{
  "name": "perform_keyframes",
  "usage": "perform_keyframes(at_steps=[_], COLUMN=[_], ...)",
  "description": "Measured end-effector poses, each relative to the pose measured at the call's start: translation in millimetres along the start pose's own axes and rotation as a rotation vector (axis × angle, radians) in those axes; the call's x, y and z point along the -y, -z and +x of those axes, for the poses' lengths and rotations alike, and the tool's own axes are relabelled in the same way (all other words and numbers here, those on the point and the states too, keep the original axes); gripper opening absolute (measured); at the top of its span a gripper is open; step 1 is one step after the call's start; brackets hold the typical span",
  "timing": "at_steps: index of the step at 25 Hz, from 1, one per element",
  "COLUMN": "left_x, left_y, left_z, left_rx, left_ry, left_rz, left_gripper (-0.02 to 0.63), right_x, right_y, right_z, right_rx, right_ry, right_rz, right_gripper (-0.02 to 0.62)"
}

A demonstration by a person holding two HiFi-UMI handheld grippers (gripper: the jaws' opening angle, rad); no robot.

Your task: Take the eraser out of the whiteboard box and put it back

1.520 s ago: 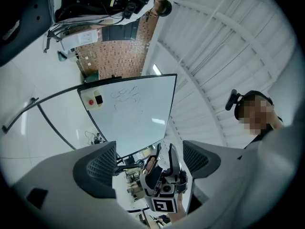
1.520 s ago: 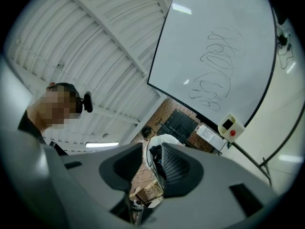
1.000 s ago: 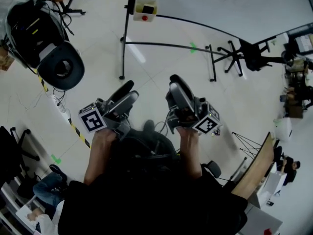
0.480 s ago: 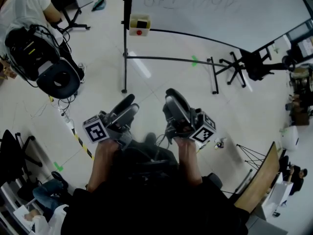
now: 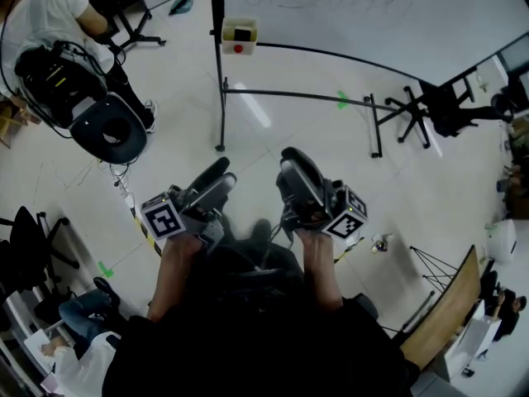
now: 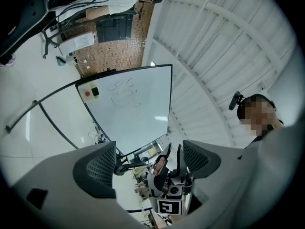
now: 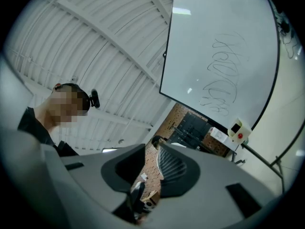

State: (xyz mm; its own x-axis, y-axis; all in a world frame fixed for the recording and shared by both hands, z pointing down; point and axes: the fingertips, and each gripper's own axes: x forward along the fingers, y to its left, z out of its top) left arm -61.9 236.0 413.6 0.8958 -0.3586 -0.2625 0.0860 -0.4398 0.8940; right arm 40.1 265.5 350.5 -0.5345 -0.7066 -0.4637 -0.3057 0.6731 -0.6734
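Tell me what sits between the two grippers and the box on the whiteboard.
In the head view, only bare floor and a black crossbar separate the left gripper and right gripper from the box.

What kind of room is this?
Probably an office or lab workroom: a scribbled-on whiteboard stands on a stand, a black office chair sits on the shiny floor, and a person works nearby.

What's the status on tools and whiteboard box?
Left tool open, empty. Right tool just closed, empty. Whiteboard box ahead on whiteboard, untouched; eraser not discernible. Nothing blocking.
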Motion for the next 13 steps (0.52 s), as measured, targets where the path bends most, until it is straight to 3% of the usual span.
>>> perform_keyframes(at_steps=[2, 7, 13], left_x=[6, 3, -6], left_y=[2, 5, 2], left_z=[6, 10, 2], left_rx=[0.013, -0.005, 0.002], left_ry=[0.025, -0.023, -0.032], left_rz=[-0.033, 0.042, 0.026], left_gripper=[0.428, 0.428, 0.428], right_x=[1, 0, 6], right_y=[-4, -10, -1], right_z=[0, -8, -3], right_rx=[0.003, 0.006, 0.003], right_ry=[-0.012, -0.028, -0.037], right_rz=[0.005, 0.01, 0.02], right_gripper=[0.106, 0.106, 0.106])
